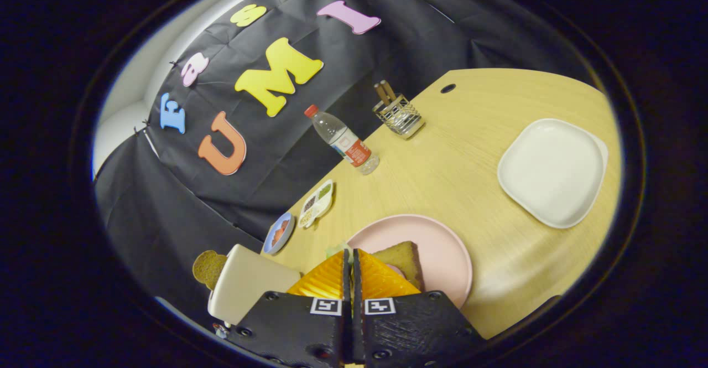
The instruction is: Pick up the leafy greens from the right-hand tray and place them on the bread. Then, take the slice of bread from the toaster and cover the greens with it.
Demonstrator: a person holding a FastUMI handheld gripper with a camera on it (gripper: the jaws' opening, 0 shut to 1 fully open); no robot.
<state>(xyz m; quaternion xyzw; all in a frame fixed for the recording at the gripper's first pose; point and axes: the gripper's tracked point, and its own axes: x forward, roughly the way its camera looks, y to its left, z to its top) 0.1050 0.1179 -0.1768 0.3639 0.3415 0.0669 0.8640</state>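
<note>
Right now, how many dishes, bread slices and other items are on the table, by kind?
Plates: 2, pink, white
Small dishes: 2
Bread slices: 2
Toaster: 1
Bottle: 1
Utensil holder: 1
Total: 9
Claw shut.

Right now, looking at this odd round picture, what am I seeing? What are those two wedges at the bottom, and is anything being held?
There is no robot here. A person carries a hand-held two-finger tool, and the camera rides on it, looking forward along the fingers. That is why the picture bulges and tilts. The two wedges are its fingers, closed together. A scrap of pale green peeks out at their tips, seemingly the leafy greens pinched between them. Just beyond the fingers, a bread slice lies on a pink plate. Beside the tool stands a toaster with a second slice sticking out. Farther along the wooden table are a white plate, a water bottle, a wire holder and two small dishes.
</note>
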